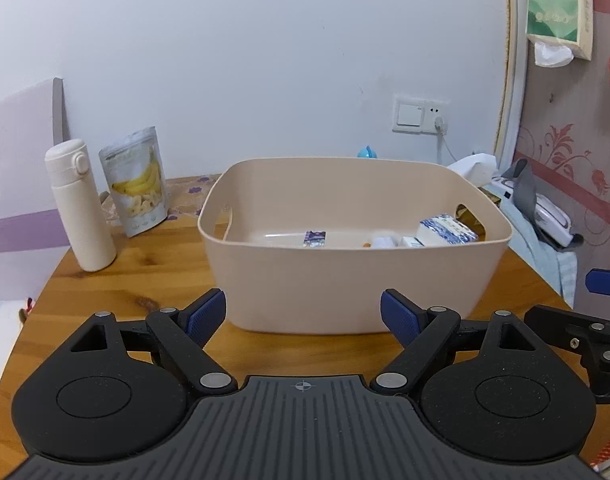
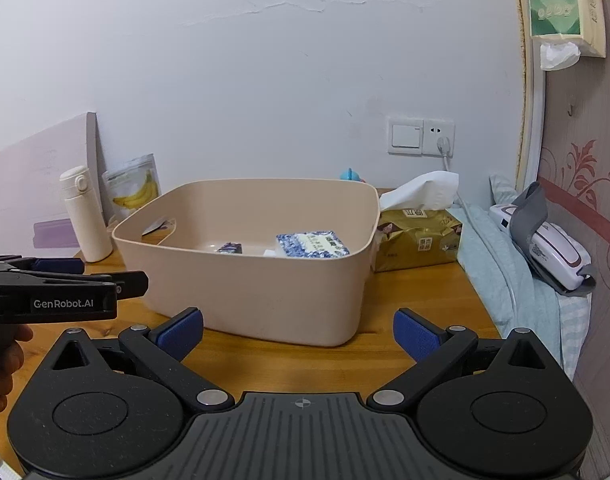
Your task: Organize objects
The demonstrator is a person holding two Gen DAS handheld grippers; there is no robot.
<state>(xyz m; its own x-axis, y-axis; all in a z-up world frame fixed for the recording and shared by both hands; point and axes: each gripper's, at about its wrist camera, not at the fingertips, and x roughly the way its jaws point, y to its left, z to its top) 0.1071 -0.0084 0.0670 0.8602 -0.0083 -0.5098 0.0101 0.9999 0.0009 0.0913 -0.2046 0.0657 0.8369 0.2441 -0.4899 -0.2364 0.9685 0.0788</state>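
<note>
Both tools hang just above the wooden counter (image 1: 117, 280), each with its blue-padded jaws spread wide and nothing between them. Straight ahead of the left tool (image 1: 303, 316) stands a beige plastic bin (image 1: 345, 276) with cut-out handles, its near wall just beyond the fingertips; from the right tool (image 2: 299, 334) the same bin sits ahead and slightly to the left. Inside the bin, toward its right end, lies a blue-and-white patterned pack (image 1: 445, 230), with small white items (image 1: 389, 242) just left of it and a small purple packet (image 1: 314, 238) near the middle of the floor; the rest of the bin floor is bare. To the left of the bin, well apart from it, a cream flask (image 1: 79, 204) stands upright on the counter, and a banana-chip pouch (image 1: 135, 188) stands just beside it. To the right of the bin, touching or nearly touching its wall, is a gold tissue pack (image 2: 419, 240) with a white tissue pulled up from the top. The left tool shows at the left edge of the right wrist view, held in a hand (image 2: 3, 364).
</note>
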